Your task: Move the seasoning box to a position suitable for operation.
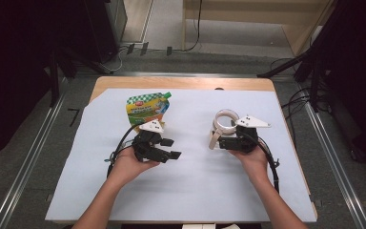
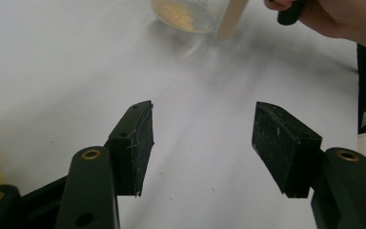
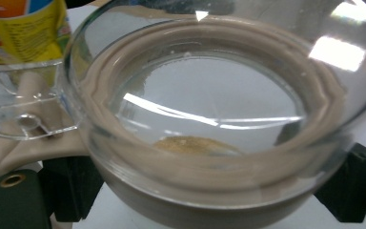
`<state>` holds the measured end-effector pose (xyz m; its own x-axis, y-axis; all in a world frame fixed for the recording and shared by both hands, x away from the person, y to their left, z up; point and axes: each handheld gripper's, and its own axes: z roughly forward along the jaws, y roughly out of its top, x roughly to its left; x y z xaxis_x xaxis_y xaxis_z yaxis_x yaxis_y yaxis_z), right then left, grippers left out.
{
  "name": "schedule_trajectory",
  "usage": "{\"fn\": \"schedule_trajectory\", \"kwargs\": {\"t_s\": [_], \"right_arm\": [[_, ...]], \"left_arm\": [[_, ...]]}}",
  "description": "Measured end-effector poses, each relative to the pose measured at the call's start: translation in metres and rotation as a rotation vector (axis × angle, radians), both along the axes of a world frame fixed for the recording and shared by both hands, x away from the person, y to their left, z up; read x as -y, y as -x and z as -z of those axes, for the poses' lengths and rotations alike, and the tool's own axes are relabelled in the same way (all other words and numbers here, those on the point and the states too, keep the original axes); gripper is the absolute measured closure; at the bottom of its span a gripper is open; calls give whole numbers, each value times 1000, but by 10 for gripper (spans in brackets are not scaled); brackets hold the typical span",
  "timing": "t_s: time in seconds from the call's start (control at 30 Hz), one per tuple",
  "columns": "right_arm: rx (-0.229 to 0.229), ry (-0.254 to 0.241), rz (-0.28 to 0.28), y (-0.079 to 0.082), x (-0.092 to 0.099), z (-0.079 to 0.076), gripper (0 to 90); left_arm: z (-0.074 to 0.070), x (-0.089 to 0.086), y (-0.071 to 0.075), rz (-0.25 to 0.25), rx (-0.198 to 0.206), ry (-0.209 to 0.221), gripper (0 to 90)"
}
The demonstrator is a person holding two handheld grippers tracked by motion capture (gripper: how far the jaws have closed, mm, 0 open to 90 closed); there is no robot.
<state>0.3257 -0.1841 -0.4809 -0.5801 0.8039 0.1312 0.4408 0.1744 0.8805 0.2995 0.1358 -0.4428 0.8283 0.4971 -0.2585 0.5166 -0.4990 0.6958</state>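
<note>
The pouch [image 1: 147, 108] lies at twelve o'clock from the empty, spread left gripper [image 1: 170, 148], while the right gripper [image 1: 216, 141] clasps the jar [image 1: 225, 120].

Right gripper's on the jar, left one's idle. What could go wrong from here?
1. The right gripper clamps a smooth, rounded clear jar; it could slip or tip, spilling the brown granules inside.
2. The jar's lid looks seated, but its clear tab juts sideways and could snag.
3. The left gripper, open, sits near the yellow pouch; a careless swing might knock it.
</note>
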Motion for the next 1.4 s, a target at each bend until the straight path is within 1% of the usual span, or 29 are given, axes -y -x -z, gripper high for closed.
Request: {"fn": "schedule_trajectory", "kwargs": {"t_s": [0.1, 0.17, 0.3, 0.47, 0.6, 0.73, 0.97, 1.0, 1.03, 1.07, 1.23, 1.3, 1.4], "right_arm": [[13, -4, -22, 8, -4, -2, 121], [3, -12, -44, 12, -8, -1, 121], [10, 16, -87, 18, -18, 2, 121], [8, 15, -132, 22, -32, 6, 121], [-2, 25, -169, 26, -43, 10, 121], [1, 39, -206, 32, -54, 13, 121], [11, 41, -262, 40, -69, 18, 121], [12, 52, -272, 42, -70, 19, 121], [14, 63, -277, 42, -71, 20, 120], [28, 66, -279, 44, -71, 22, 121], [42, 64, -285, 45, -70, 24, 118], [34, 53, -289, 44, -69, 25, 113], [9, 39, -292, 43, -69, 26, 105]], "left_arm": [[1, -1, 0, -4, -3, -9, 404], [0, -2, 1, -7, 1, -7, 404], [0, -4, 0, -12, -3, -7, 407], [1, -7, -1, -19, -8, -6, 408], [0, -10, -2, -30, -9, -7, 410], [0, -11, -2, -36, -8, -6, 411], [0, -10, -2, -30, -6, -8, 412], [0, -10, -2, -29, -6, -8, 411], [0, -10, -2, -28, -7, -10, 411], [0, -10, -2, -25, -5, -10, 411], [1, -8, -1, -20, -9, -17, 410], [1, -7, -1, -22, -10, -18, 410], [2, -6, 0, -12, -7, -24, 410]]}}
